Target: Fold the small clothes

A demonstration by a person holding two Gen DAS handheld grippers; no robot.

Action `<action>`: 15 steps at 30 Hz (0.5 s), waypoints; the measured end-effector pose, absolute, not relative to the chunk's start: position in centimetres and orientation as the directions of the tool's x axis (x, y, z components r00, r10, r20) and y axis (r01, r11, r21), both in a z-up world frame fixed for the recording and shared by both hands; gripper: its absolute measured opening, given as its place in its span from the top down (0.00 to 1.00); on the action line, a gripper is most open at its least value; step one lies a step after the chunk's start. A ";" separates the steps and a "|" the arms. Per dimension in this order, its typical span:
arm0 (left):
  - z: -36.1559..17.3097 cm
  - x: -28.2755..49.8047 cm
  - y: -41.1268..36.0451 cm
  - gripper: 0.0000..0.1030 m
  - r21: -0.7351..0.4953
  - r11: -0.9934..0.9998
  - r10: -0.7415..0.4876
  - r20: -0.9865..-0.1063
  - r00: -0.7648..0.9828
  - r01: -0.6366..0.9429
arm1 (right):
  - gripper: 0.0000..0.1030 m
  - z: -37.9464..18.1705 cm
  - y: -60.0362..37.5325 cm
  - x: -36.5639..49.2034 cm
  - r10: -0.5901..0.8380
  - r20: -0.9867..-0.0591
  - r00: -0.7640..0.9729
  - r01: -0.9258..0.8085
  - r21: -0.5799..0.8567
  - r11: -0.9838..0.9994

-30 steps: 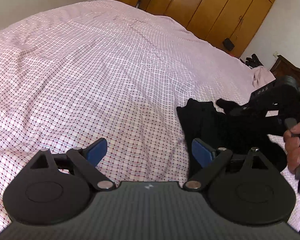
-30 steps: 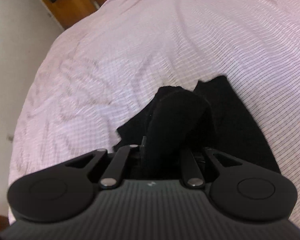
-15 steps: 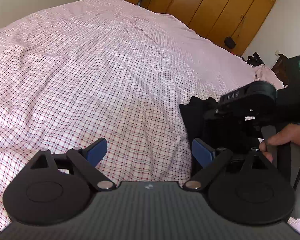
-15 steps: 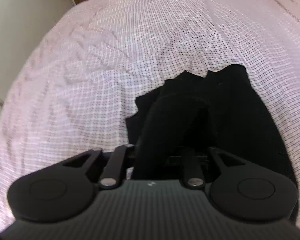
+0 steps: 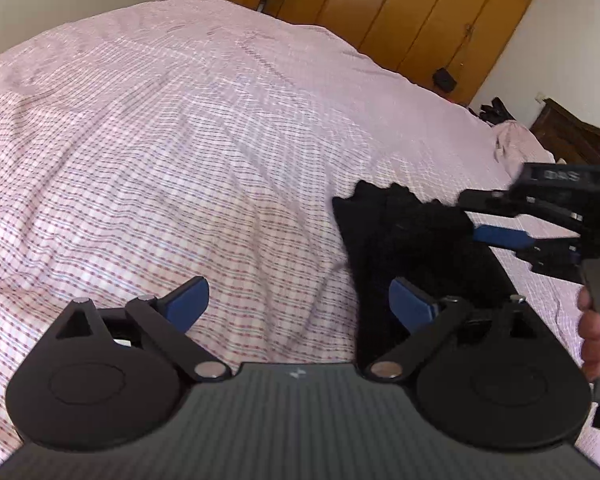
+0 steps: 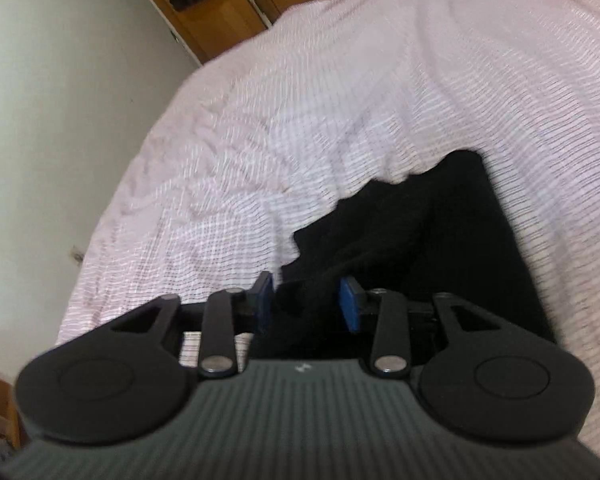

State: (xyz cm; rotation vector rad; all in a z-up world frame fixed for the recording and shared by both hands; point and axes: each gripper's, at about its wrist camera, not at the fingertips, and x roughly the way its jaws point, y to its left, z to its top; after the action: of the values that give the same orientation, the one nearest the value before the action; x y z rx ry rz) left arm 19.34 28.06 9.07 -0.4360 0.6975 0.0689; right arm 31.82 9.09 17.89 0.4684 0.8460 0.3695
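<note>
A black garment [image 5: 412, 240] lies partly folded on the pink checked bed sheet [image 5: 180, 120]. My left gripper [image 5: 300, 304] hovers open just left of it, its blue pads far apart with only sheet between them. In the right wrist view the black garment [image 6: 440, 240] fills the lower right. My right gripper [image 6: 306, 302] has its jaws opening, with a raised fold of the black cloth lying loosely between the blue pads. From the left wrist view, the right gripper [image 5: 476, 220] reaches in from the right at the garment's far edge, with a person's hand [image 5: 596, 328] on its handle.
Wooden wardrobes [image 5: 420, 8] stand beyond the bed's far end. Dark items [image 5: 496, 110] and a bunched pink cloth [image 5: 516, 140] lie at the far right by dark wooden furniture [image 5: 572, 140]. A white wall [image 6: 60, 120] runs along the bed's left side.
The right gripper's jaws have parted from the black cloth they pinched, and it has drawn back to the right. The lifted fold now lies lower on the garment. The left gripper has stayed put.
</note>
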 end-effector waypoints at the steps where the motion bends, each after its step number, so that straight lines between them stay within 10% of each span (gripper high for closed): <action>1: 9.1 19.3 27.7 0.04 -0.357 0.913 -0.081 -0.634 0.769 -0.198 | 0.51 17.8 8.1 31.5 0.487 -0.617 0.618 -0.123 0.536 0.835; 15: 8.2 21.0 26.0 0.04 -0.318 0.931 -0.074 -0.648 0.758 -0.181 | 0.51 15.1 8.8 35.7 0.653 -0.578 0.489 -0.198 0.656 0.728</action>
State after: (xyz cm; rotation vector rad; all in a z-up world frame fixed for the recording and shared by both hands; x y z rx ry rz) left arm 21.01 25.96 8.24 -0.3780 0.7122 0.0600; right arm 35.73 8.81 15.08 0.5581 0.9237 0.5509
